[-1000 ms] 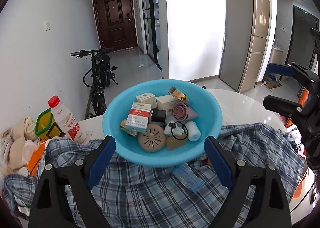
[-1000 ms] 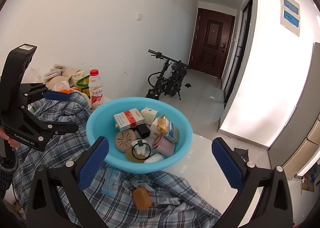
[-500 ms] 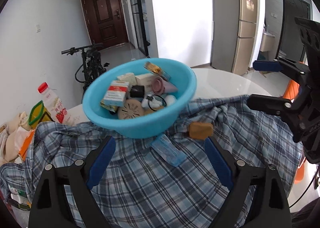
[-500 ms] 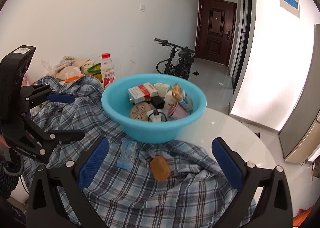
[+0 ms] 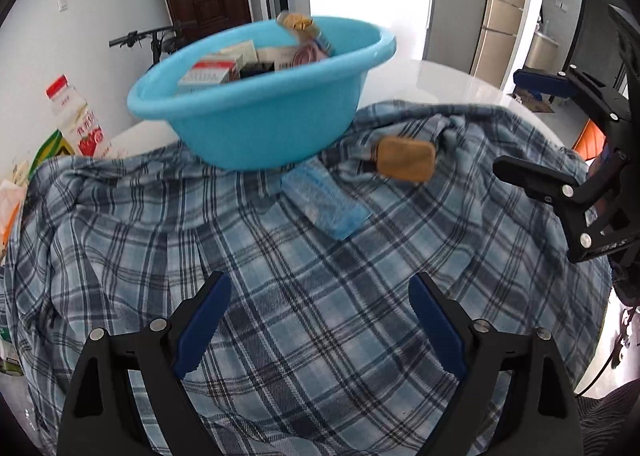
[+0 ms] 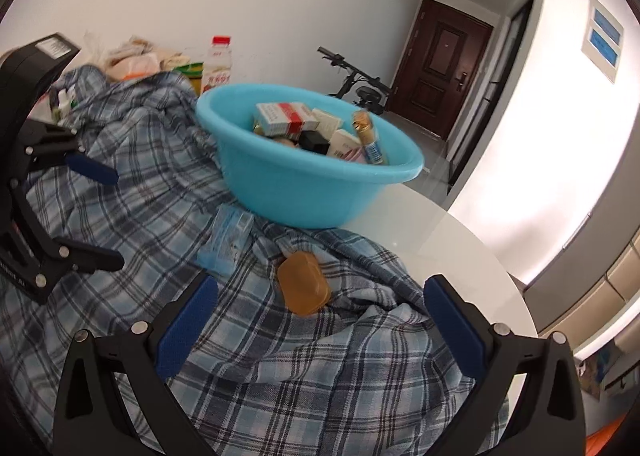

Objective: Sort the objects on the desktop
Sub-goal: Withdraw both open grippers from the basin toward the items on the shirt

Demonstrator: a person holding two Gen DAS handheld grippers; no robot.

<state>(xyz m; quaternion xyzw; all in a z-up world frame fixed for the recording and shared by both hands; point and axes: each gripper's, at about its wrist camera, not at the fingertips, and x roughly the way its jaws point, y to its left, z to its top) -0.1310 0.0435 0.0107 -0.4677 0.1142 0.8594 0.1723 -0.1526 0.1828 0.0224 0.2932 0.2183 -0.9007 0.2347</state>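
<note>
A round light-blue plastic basin full of small boxes is sitting on a blue-grey plaid cloth covering the white round tabletop. Just beside it are lying a translucent blue packet and an amber soap bar. The left gripper and right gripper are both gaping wide, holding nothing.

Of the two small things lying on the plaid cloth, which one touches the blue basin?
The pale blue packet; its end reaches the basin. The amber bar lies apart.

Blue basin full; amber soap beside.
</note>
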